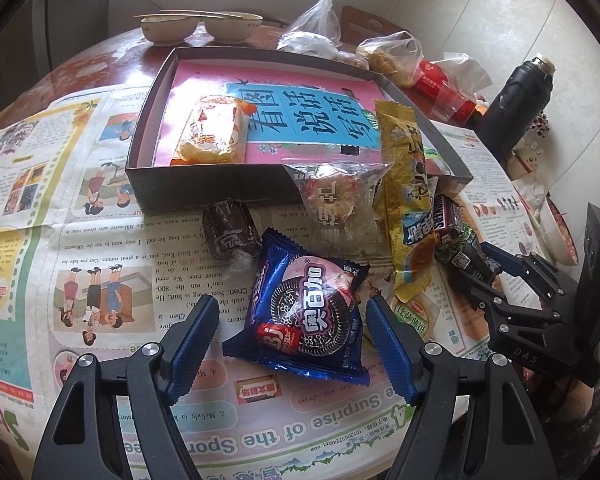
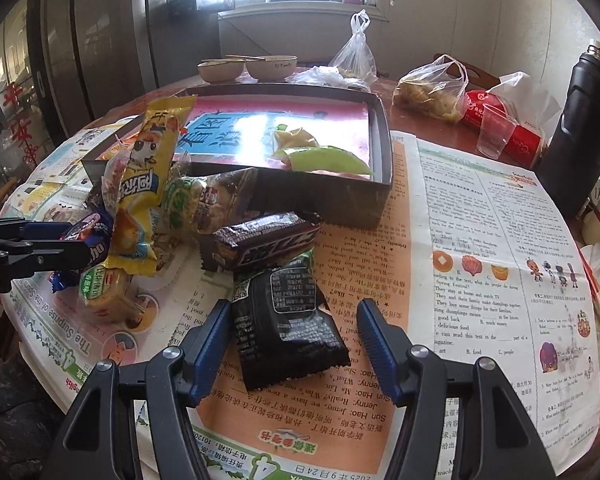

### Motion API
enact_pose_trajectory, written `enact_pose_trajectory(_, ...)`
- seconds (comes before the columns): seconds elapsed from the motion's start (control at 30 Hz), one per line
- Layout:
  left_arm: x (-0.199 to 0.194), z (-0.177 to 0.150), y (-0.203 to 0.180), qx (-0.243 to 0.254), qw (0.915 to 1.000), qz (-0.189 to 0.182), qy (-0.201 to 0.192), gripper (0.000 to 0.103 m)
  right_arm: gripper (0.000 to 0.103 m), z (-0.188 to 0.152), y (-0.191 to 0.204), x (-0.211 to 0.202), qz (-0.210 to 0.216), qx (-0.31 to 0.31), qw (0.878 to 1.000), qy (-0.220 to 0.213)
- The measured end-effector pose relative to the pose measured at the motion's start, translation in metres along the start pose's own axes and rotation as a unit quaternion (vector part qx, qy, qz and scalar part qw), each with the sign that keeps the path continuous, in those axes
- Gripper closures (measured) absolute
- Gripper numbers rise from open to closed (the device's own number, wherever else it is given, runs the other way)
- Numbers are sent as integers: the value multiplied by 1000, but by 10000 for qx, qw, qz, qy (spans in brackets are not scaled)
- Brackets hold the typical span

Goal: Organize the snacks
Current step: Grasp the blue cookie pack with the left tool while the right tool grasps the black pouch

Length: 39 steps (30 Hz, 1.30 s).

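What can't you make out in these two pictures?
- Left view: the box's right front corner, hidden by the snack pile.
- Right view: the left gripper, cut off at the edge; the blue Oreo pack covers its fingers.
- Right view: the book cover, washed out by glare.

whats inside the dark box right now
The box holds an orange snack packet at one end and a green packet at the other, both lying on a pink book. Whatever lies under the book is covered.
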<state>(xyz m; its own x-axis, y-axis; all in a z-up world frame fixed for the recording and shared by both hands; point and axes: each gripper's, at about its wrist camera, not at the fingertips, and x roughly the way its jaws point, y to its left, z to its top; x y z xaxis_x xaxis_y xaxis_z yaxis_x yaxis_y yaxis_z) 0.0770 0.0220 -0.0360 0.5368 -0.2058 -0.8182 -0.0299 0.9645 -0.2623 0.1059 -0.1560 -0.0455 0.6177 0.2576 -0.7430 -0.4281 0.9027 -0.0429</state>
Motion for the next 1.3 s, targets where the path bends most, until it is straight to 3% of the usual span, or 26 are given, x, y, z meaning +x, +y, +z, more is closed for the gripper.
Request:
enact_pose_trajectory(0.17,1,1,0,5,10000,26,-42,26,40,-1,5,1,25,-100,9999,-62)
enact_pose_trajectory(0.33,2,0,-5,120,9998,122,-59,38,57,-2,10,-2,183,-168,9996,-104)
enact_pose_trajectory(0.73,0,-5,-10,289,9995,109,-44,48,59,-1,-1,-5,189,47,9998,-20)
enact_pose_trajectory(1.3,-34,-7,8,15,9992,56,-383,50,59,2,-17,-28,126,522,9982,-270)
